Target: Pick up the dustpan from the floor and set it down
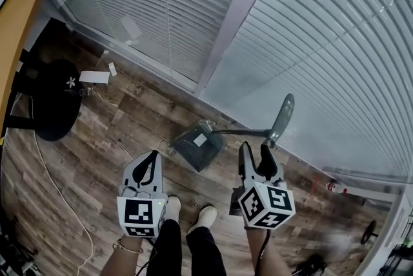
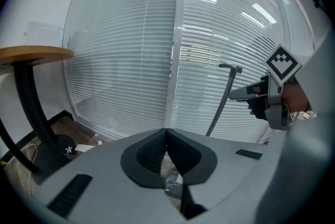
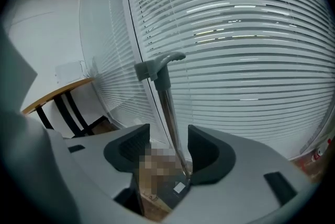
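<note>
While the right gripper [image 3: 166,139] stands open-jawed around the upright handle [image 3: 165,97], any sideways nudge could topple the dustpan [image 1: 197,146]; the left gripper [image 2: 166,142] has its jaws together, empty

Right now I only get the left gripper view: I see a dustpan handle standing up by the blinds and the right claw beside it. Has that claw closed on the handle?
Observer: No. In the right gripper view the right claw has its jaws apart, with the handle passing between them unclamped.
Operator: Where is the pan end?
Observer: The head view shows the dustpan sitting on the wood floor, near the foot of the blinds.
Operator: Anything loose on the floor?
Observer: A white cable trails along the left side, past a black round base.
</note>
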`<state>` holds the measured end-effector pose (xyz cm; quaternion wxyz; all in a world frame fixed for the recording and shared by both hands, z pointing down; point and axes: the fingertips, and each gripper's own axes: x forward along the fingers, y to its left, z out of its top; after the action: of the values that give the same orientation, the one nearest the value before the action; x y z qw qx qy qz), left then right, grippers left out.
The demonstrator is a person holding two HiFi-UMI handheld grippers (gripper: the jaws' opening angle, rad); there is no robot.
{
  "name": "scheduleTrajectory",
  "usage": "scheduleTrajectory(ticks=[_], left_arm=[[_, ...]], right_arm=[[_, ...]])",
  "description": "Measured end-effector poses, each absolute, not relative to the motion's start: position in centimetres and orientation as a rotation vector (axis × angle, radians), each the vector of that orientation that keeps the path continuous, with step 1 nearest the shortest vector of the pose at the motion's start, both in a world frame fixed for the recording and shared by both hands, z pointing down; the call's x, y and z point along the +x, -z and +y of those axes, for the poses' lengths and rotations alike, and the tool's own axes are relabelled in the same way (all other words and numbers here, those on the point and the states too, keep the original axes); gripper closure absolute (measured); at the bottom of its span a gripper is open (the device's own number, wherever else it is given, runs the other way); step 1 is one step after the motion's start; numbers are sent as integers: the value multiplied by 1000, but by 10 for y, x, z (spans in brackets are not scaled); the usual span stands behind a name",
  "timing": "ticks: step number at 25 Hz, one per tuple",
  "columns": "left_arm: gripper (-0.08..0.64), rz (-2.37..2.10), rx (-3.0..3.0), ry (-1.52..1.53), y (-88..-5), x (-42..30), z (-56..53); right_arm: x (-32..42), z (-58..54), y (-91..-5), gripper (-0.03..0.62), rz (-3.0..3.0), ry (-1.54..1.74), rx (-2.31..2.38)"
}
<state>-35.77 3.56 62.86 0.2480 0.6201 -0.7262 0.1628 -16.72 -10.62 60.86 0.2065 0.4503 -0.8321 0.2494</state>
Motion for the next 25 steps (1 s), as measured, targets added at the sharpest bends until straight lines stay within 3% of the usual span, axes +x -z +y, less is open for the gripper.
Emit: scheduleTrajectory(ticks=[19, 25], left_arm=[[541, -1958, 1659, -443, -645, -379, 30], [541, -1952, 1655, -447, -648, -380, 29]], right_arm=[[-179, -134, -621, 374, -2271, -669, 1316], [-179, -137, -622, 401, -2261, -653, 1329]])
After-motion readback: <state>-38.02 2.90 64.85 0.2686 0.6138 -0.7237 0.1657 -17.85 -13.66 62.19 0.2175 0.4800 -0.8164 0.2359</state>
